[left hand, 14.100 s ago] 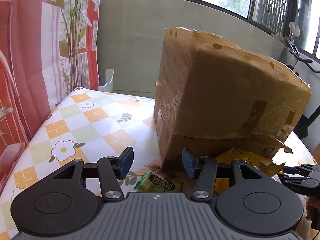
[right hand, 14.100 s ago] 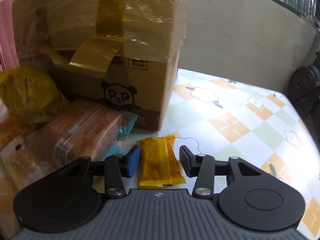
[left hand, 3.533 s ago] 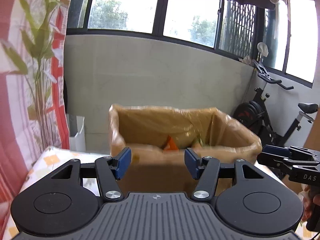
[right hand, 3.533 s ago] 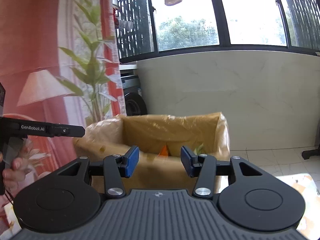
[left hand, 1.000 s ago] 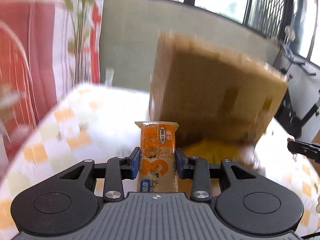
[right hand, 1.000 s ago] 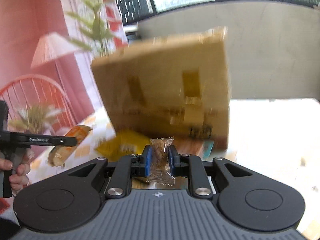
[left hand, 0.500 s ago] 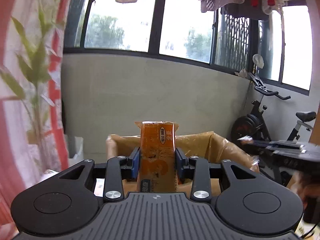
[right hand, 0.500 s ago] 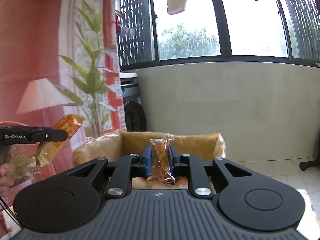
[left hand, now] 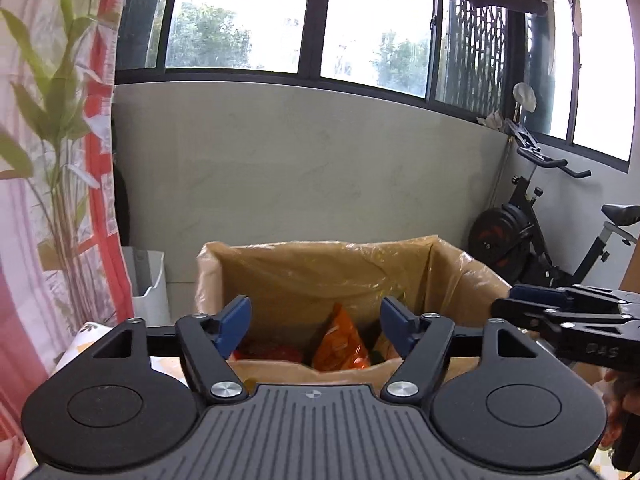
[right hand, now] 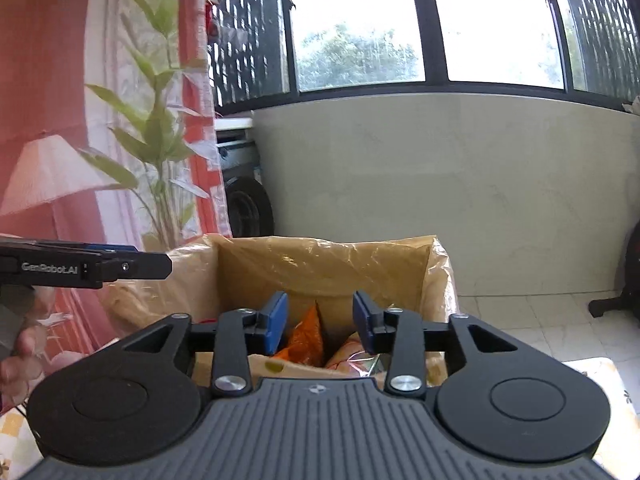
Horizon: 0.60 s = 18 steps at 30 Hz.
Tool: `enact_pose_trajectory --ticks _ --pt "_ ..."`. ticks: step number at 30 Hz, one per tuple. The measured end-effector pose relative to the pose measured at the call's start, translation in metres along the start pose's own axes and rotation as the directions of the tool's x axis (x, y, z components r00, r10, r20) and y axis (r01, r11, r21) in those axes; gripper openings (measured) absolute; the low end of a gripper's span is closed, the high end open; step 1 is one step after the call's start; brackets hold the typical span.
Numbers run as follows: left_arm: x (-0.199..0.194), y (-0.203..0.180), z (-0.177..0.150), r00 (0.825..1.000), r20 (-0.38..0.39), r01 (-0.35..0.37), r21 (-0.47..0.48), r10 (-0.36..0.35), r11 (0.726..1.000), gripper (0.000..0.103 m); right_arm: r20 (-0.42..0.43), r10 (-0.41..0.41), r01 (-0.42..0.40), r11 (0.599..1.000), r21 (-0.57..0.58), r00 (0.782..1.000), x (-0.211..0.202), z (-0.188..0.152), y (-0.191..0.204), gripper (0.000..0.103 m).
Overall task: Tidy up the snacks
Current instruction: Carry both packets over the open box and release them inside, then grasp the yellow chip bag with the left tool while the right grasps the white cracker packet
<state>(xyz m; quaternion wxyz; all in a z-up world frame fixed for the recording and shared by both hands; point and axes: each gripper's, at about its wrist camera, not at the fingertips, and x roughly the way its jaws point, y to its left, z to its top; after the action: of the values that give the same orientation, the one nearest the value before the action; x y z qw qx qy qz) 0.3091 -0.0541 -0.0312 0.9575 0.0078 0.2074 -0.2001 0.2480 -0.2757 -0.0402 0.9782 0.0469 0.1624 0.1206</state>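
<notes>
Windows and a grey wall stand behind your cardboard box (left hand: 320,268). Both jaws have just been opening, nothing between them — left hand-held gripper (left hand: 315,318) and right hand-held gripper (right hand: 320,322) hover over the box, snacks (left hand: 340,340) lying inside.

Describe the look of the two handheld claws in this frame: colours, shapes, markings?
Both match: the left claw and right claw are matte black with a ribbed grey-black body, two round discs, silver pivot screws and blue finger pads. Side-on, one shows white "GenRobot.AI" lettering. No sleeves or cables are clearly visible.
</notes>
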Motion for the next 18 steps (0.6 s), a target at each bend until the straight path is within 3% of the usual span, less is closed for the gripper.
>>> enact_pose_trajectory --ticks 3,8,18 --pt "-0.017 0.003 -0.005 1.0 -0.006 -0.009 0.012 0.009 1.0 0.084 0.038 0.012 -0.012 1.0 0.005 0.999 -0.018 -0.011 0.001 0.056" --pt "-0.036 0.007 -0.018 1.0 -0.016 -0.003 0.001 0.003 1.0 0.087 0.055 0.012 -0.012 1.0 0.008 0.998 -0.042 -0.034 0.007 0.061" --pt "-0.039 0.014 -0.071 0.991 -0.132 0.003 -0.088 -0.015 0.996 0.087 -0.044 -0.009 0.013 0.996 0.088 0.999 -0.059 -0.09 0.011 0.063"
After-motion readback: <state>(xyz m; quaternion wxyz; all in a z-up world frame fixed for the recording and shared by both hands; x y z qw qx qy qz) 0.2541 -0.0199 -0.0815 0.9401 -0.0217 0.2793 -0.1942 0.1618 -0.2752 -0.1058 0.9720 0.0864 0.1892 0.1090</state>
